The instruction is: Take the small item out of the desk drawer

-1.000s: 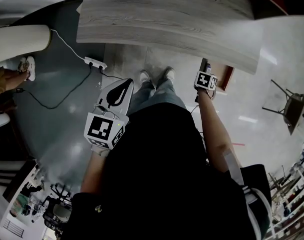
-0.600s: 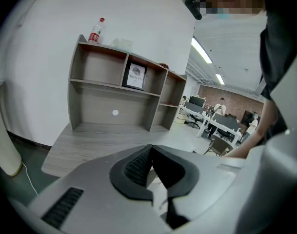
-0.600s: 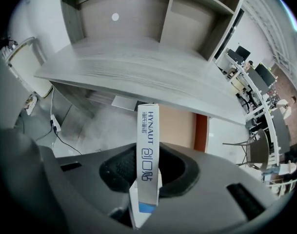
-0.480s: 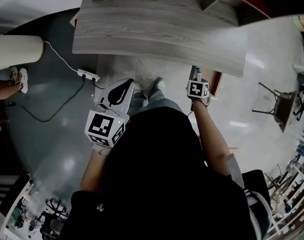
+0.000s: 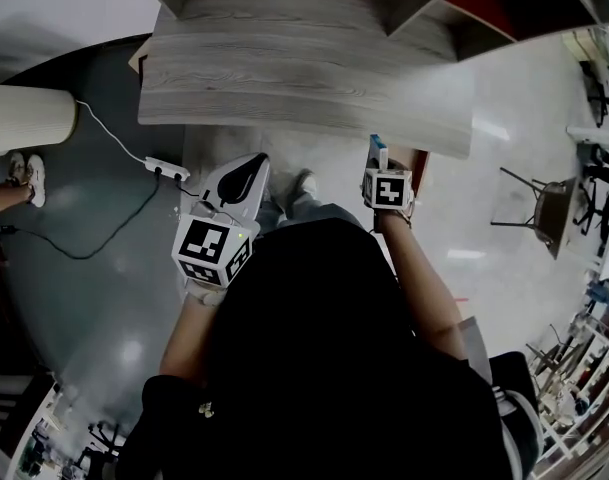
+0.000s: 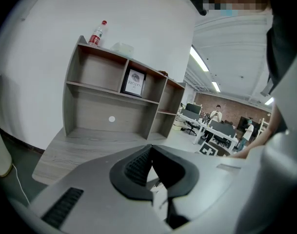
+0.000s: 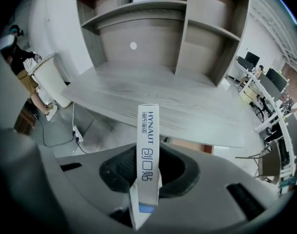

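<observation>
Box (image 7: 148, 130) is out of the drawer (image 5: 424, 160), pinched upright by its lower end in the right gripper (image 7: 147, 168), just near of the desk (image 7: 187, 101) edge, probably to carry it clear. Left gripper (image 6: 150, 172) is closed and empty, parked left out of the way.

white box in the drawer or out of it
Out. The right gripper is shut on the white box, holding it upright in the air in front of the desk.

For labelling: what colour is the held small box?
Small box: white, blue end; right gripper view.
</observation>
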Demonstrator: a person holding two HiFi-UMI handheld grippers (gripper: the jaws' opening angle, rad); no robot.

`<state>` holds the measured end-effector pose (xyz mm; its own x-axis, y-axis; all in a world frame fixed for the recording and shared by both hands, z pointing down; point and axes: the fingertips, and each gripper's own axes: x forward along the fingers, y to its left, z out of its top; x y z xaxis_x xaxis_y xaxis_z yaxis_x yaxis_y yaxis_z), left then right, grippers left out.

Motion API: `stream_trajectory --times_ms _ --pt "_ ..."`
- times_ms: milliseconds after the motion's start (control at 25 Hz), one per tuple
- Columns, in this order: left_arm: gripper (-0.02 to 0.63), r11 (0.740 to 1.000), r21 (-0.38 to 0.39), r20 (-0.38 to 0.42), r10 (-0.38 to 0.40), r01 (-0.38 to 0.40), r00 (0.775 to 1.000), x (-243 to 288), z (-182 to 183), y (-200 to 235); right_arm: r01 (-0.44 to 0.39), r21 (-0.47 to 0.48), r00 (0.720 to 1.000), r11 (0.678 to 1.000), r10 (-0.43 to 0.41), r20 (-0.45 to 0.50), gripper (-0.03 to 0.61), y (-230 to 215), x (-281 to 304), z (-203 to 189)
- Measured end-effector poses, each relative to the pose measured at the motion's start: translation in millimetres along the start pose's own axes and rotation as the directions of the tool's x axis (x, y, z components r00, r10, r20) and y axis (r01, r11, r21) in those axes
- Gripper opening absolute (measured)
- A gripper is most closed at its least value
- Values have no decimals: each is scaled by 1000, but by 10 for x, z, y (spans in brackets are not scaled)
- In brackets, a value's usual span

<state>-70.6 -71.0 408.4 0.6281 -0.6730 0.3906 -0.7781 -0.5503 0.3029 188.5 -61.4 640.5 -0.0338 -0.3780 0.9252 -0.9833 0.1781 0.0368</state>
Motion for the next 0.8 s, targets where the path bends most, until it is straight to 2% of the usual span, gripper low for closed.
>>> stream_trajectory --times_ms 120,240,480,600,800 --pt "9 1000 3 11 -3 3 1000 22 42 25 -59 8 997 998 58 49 67 173 -183 210" --pt "9 1000 5 22 -6 6 1000 34 83 62 -64 -30 990 997 68 125 67 262 -423 513" --pt "9 1000 19 36 -17 16 999 42 154 98 -117 -76 950 990 133 282 67 482 -899 1046" --pt "9 999 29 48 -20 19 999 35 216 117 -135 -122 910 983 172 378 66 624 -1184 1304" --pt "9 998 59 81 -22 18 996 -1 397 159 -160 -215 812 963 252 526 66 834 -1655 1661"
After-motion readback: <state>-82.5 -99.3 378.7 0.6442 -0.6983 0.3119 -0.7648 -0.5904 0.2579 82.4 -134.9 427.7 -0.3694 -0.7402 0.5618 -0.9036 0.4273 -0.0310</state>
